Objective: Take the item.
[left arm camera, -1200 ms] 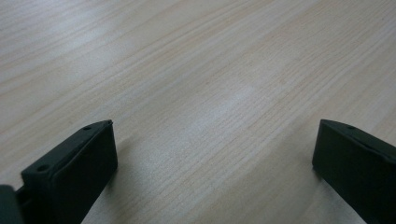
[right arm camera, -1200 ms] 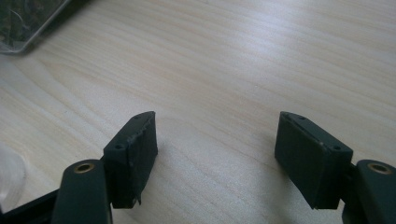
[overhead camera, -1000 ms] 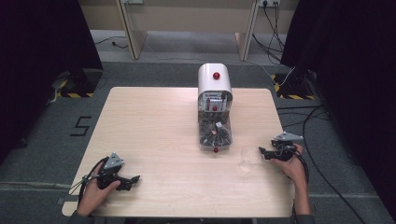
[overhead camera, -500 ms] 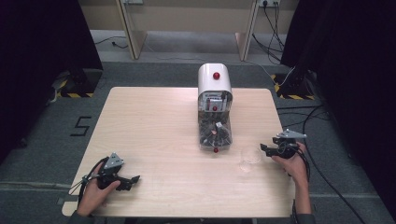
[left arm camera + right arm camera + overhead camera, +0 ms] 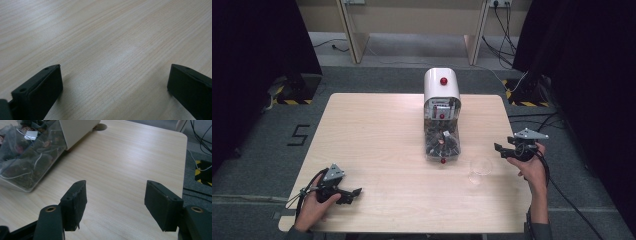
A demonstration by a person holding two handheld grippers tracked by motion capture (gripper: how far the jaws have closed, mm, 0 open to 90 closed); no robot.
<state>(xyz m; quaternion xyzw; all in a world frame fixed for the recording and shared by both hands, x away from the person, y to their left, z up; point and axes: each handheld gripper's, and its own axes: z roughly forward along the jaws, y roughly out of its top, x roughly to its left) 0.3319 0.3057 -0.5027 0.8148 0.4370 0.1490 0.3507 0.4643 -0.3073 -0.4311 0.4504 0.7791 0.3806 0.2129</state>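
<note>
Clear glass (image 5: 480, 169) stood between tea-bag dispenser (image 5: 441, 117) and right gripper (image 5: 501, 149) near desk's (image 5: 372, 130) right edge; jaws wide, closing, empty. Left gripper (image 5: 356, 192) wide, empty, front-left corner.

A pale wooden bench (image 5: 377, 135) stands on grey carpet (image 5: 257, 165). Black curtains (image 5: 257, 45) hang on both sides. Beyond it stand light wooden furniture legs (image 5: 349, 30), trailing cables (image 5: 507, 25) and yellow-black hazard tape (image 5: 287, 101).

Wooden table (image 5: 377, 130) — dispenser (image 5: 442, 117), glass (image 5: 480, 170) on it.
</note>
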